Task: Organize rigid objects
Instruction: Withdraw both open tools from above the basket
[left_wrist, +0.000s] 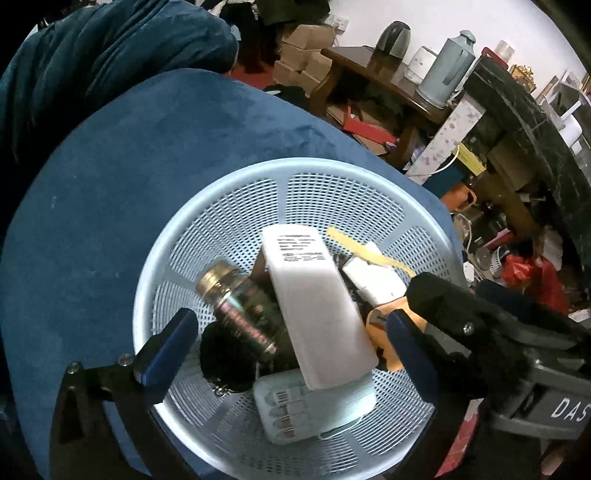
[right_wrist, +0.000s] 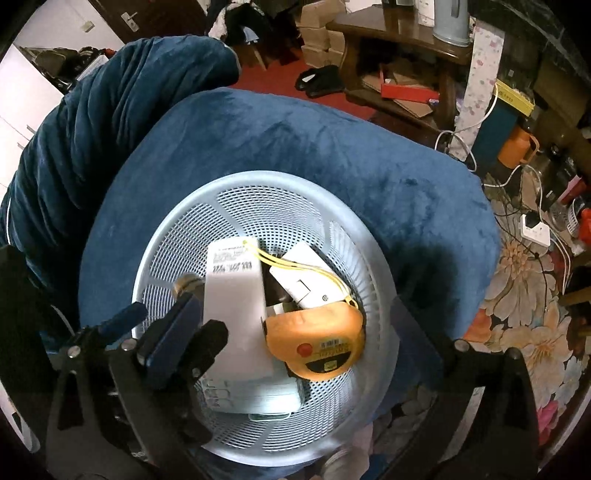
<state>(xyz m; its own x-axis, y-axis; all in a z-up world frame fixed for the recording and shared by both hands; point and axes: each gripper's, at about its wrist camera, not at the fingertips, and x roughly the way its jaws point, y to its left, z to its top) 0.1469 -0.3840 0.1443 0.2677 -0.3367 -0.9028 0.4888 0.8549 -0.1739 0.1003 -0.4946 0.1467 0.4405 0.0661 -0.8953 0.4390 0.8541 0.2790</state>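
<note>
Pale blue plastic mesh basket (right_wrist: 332, 236) sits on a dark blue velvet cushion (right_wrist: 332, 147). Inside the basket lie a white box (left_wrist: 314, 295), an orange tape measure (right_wrist: 314, 339) beside it, a gold-capped bottle (left_wrist: 236, 302) on the box's other side, and a white adapter (right_wrist: 303, 280). Left gripper (left_wrist: 291, 332) and right gripper (right_wrist: 291, 332) both hang over the basket, jaws spread wide, holding nothing.

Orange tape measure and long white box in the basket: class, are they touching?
Touching. The right wrist view shows the orange tape measure pressed against the long white box edge, no gap.
</note>
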